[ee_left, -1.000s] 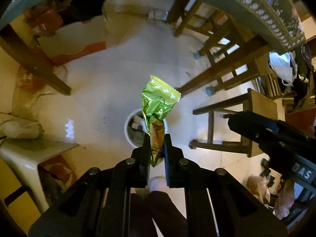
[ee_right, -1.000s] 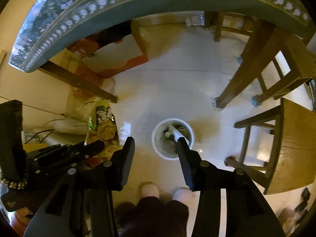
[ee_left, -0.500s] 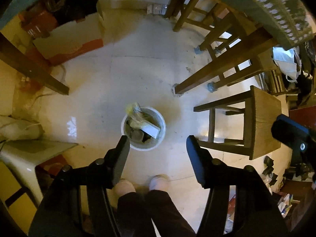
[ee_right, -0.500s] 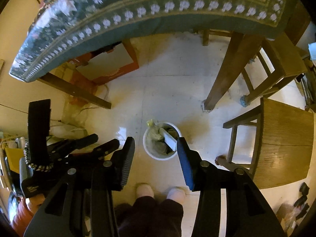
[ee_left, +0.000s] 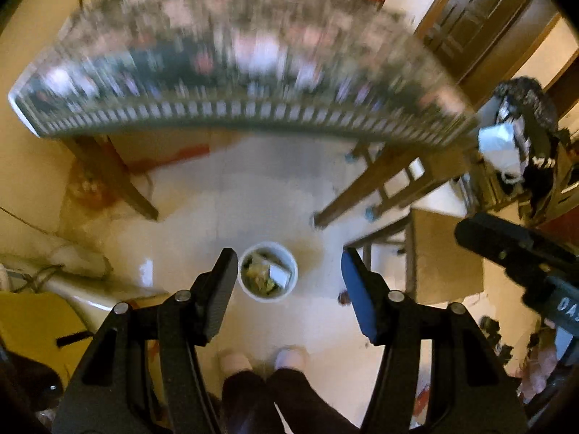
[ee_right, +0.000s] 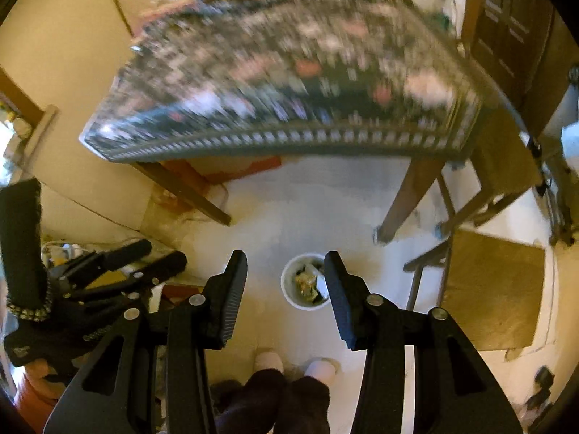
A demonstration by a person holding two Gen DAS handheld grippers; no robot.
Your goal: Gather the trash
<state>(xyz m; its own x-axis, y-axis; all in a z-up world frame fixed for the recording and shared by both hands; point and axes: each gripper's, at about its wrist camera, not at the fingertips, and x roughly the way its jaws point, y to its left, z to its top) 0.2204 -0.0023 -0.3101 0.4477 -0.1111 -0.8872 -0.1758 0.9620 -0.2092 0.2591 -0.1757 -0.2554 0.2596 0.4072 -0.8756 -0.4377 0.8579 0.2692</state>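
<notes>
A small white round bin (ee_left: 268,271) stood upright on the pale floor just in front of the table (ee_left: 231,83) with the floral cloth, holding crumpled wrappers (ee_left: 258,275) and a flat white scrap (ee_left: 280,274) leaning inside.

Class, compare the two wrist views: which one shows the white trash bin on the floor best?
The left wrist view: the bin sits whole between the open tongs, its rim and the trash inside visible. In the right wrist view the bin has one side of its rim hidden behind a tong finger.
</notes>
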